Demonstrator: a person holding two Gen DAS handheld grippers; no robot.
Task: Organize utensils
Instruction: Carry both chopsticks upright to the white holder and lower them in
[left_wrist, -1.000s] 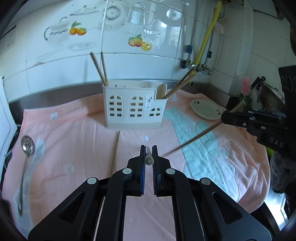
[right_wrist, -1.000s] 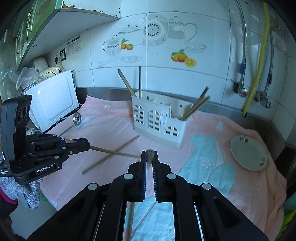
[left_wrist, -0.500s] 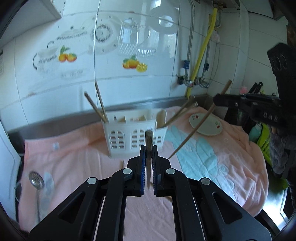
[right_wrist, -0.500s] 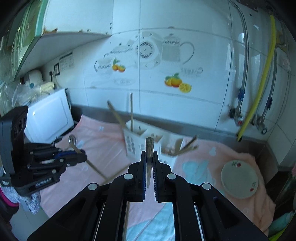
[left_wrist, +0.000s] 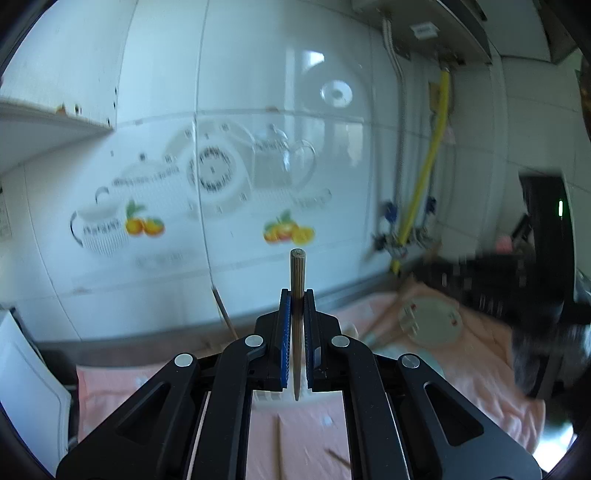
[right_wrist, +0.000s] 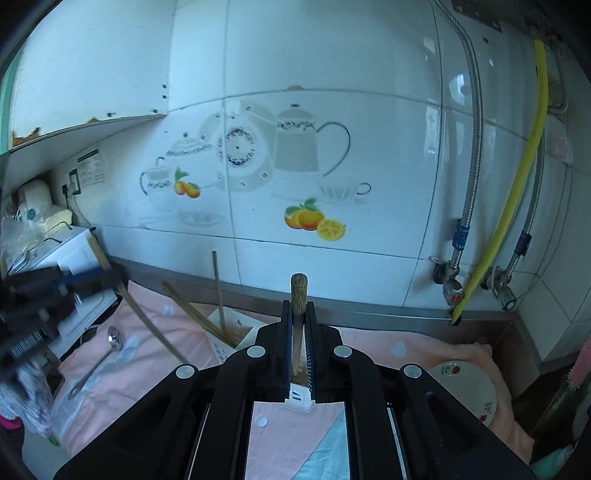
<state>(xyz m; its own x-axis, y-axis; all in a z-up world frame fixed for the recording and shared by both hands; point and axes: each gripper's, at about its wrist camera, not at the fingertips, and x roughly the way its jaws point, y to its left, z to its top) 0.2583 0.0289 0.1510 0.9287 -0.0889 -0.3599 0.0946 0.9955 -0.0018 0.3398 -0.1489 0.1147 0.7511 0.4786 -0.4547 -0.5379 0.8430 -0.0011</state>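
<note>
My jaws are pressed tight on both sides, each pinching a single chopstick. The left gripper (left_wrist: 297, 295) clamps a wooden chopstick (left_wrist: 297, 280) that stands nearly upright between the blue pads, its blunt end above the fingertips and its thin tip pointing down toward the cloth. The right gripper (right_wrist: 298, 306) grips a darker chopstick (right_wrist: 297, 295) the same way, blunt end up, the lower part running down between the pads.

From the right wrist I see the white utensil holder (right_wrist: 236, 334) on the pink cloth (right_wrist: 147, 354), mostly hidden behind my own fingers. Two chopsticks (right_wrist: 218, 291) lean out of its left compartment. Left of the holder a metal slotted spoon (right_wrist: 99, 363) lies flat on the cloth. At the far left the other gripper shows as a blurred dark mass, its chopstick slanting down toward the cloth near the holder.

A small plate (right_wrist: 468, 389) with red fruit marks sits on the cloth to the right, well apart from the holder. From the left wrist the same plate (left_wrist: 432, 323) appears to the right, blurred, with the dark bulk of my right gripper beside it. Behind everything runs the white tiled wall (right_wrist: 332, 92) with teapot and orange decals, and a yellow hose (right_wrist: 517, 192) hangs on the right.
</note>
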